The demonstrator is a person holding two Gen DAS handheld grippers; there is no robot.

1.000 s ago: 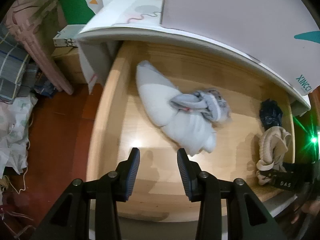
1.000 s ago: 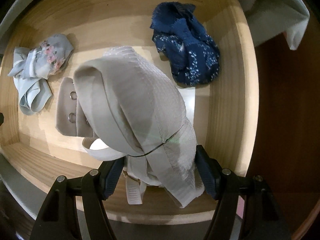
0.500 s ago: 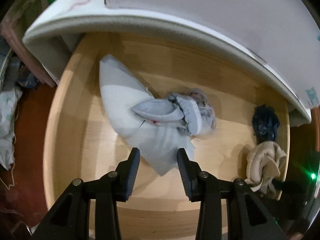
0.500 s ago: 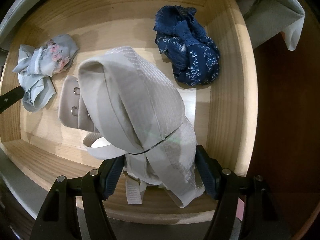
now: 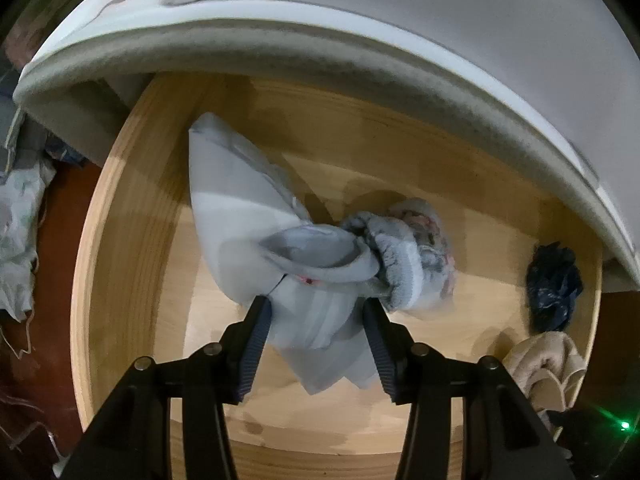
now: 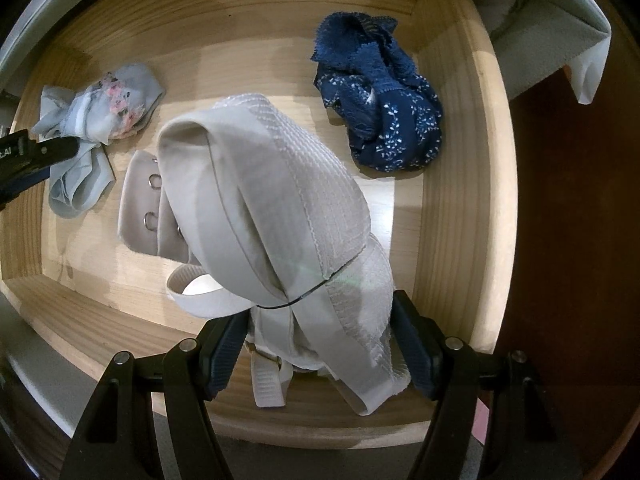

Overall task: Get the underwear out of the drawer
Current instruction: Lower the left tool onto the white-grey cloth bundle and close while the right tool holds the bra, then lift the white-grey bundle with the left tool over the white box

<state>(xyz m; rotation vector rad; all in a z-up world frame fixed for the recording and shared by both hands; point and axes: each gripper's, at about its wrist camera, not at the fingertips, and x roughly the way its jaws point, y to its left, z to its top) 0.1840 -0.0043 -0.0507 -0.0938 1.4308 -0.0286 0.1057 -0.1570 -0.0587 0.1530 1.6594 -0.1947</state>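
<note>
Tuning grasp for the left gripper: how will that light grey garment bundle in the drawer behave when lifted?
The light grey garment bundle is probably floppy: it lies creased and folded, so loose ends will likely drape below the left gripper. It looks light and thin. The floral piece seems tangled into it and may come up too.

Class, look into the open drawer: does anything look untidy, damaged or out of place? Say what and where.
Nothing is damaged, but nothing is folded. In the wooden drawer the pale grey floral garment and the navy patterned underwear lie crumpled and apart. The beige bra hangs bunched in the right gripper.
</note>
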